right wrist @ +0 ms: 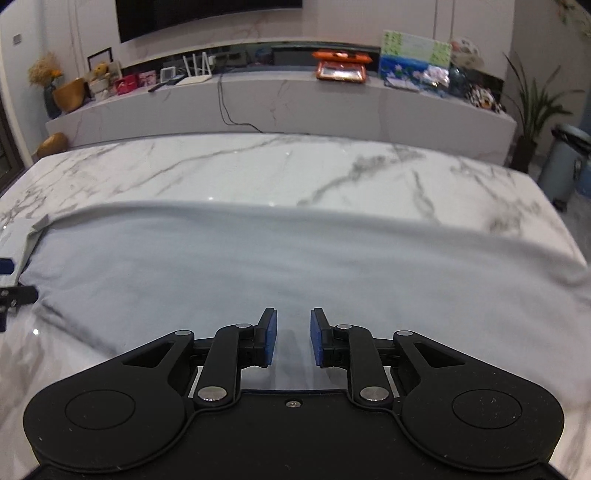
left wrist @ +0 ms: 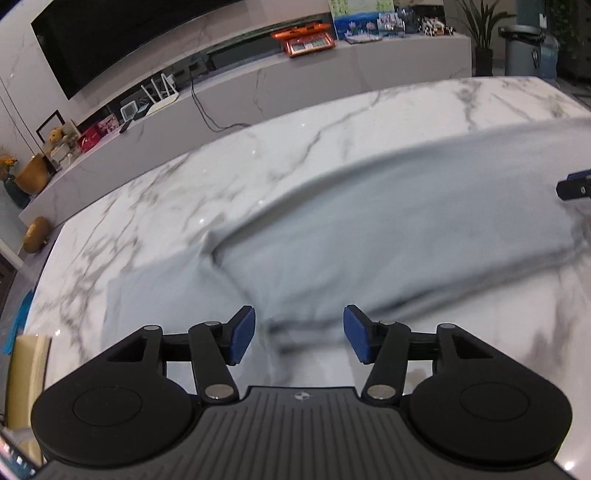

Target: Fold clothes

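A light grey garment [left wrist: 388,236] lies spread on the white marble table [left wrist: 258,166], folded over lengthwise, with a sleeve [left wrist: 159,291] sticking out at the left. My left gripper [left wrist: 299,336] is open and empty, just above the garment's near edge. In the right wrist view the garment [right wrist: 277,258] fills the middle of the table [right wrist: 258,166]. My right gripper [right wrist: 293,338] is open and empty, low over the cloth's near edge. The right gripper's tip shows in the left wrist view [left wrist: 574,186]; the left gripper's shows at the right wrist view's left edge [right wrist: 11,284].
A long marble console [right wrist: 280,107] stands behind the table with a router, a cable, orange items, pictures and boxes. A dark screen [left wrist: 122,33] hangs above it. A plant [right wrist: 532,110] and a bin [right wrist: 561,166] stand at the right. A yellowish object [left wrist: 26,369] sits at the table's left.
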